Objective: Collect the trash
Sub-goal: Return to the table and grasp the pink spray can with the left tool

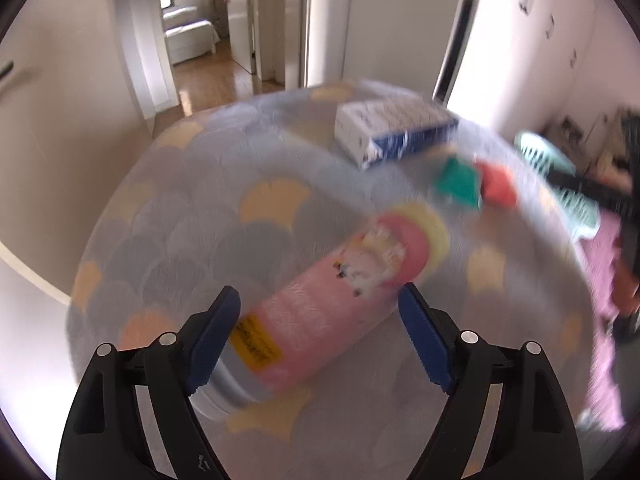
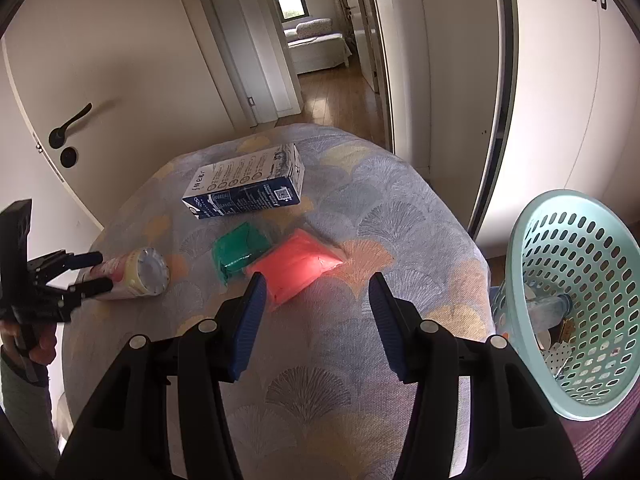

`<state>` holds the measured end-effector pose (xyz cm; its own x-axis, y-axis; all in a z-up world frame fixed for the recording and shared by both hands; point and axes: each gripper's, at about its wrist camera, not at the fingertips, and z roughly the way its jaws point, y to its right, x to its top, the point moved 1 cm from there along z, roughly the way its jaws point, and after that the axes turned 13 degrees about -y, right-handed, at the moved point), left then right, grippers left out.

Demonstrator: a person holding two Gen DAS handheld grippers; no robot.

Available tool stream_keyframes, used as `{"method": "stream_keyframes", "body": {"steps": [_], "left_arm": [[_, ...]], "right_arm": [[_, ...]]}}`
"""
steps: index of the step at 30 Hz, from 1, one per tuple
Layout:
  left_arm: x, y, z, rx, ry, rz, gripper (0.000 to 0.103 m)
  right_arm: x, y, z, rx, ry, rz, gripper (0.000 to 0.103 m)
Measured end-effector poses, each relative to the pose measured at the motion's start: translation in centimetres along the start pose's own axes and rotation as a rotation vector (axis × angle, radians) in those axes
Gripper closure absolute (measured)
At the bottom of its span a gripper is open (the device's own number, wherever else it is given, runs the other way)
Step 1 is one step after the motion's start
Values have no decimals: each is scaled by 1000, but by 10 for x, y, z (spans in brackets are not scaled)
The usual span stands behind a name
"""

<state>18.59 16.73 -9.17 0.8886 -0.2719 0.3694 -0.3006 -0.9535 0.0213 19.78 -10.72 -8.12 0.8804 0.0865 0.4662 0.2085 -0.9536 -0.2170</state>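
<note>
A pink snack can (image 1: 320, 304) with a yellow lid lies on its side on the patterned tablecloth (image 1: 192, 208). My left gripper (image 1: 320, 304) is open with its fingers on either side of the can; this also shows in the right wrist view (image 2: 94, 272). My right gripper (image 2: 316, 288) is open and empty, just before a red packet (image 2: 298, 266). A green packet (image 2: 240, 250) lies beside it. A blue and white carton (image 2: 244, 194) lies farther back. A mint basket (image 2: 576, 300) at the right holds some trash.
A white door with a black handle (image 2: 70, 122) stands left of the table. An open doorway behind the table leads down a wooden-floored hallway (image 2: 332, 92). White wardrobe doors (image 2: 560, 100) stand at the right. A pink cloth (image 1: 604, 320) lies under the basket.
</note>
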Motion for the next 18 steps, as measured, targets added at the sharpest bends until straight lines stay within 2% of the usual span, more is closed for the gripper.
{"method": "stream_keyframes", "body": {"steps": [3,7,13,14,16,18], "left_arm": [[-15,4,3,24,-13,40,22],[-21,8,12,2,-46,36,25],[-5,18,16,-44,-23,-7,27],[-3,18,18,-42,-28,-22,29],[0,19,24,-36,-41,-64,46],[1,17,25,-37,-21,-116,51]], "right_arm": [[-2,2,0,9,-2,11,53],[-4,-3,0,21,-6,16,53],[-1,-15,-1,8,-2,-16,53],[0,-18,0,5,-2,-20,53],[3,-22,2,-2,-5,-35,53],[7,-27,8,-5,-11,-48,52]]}}
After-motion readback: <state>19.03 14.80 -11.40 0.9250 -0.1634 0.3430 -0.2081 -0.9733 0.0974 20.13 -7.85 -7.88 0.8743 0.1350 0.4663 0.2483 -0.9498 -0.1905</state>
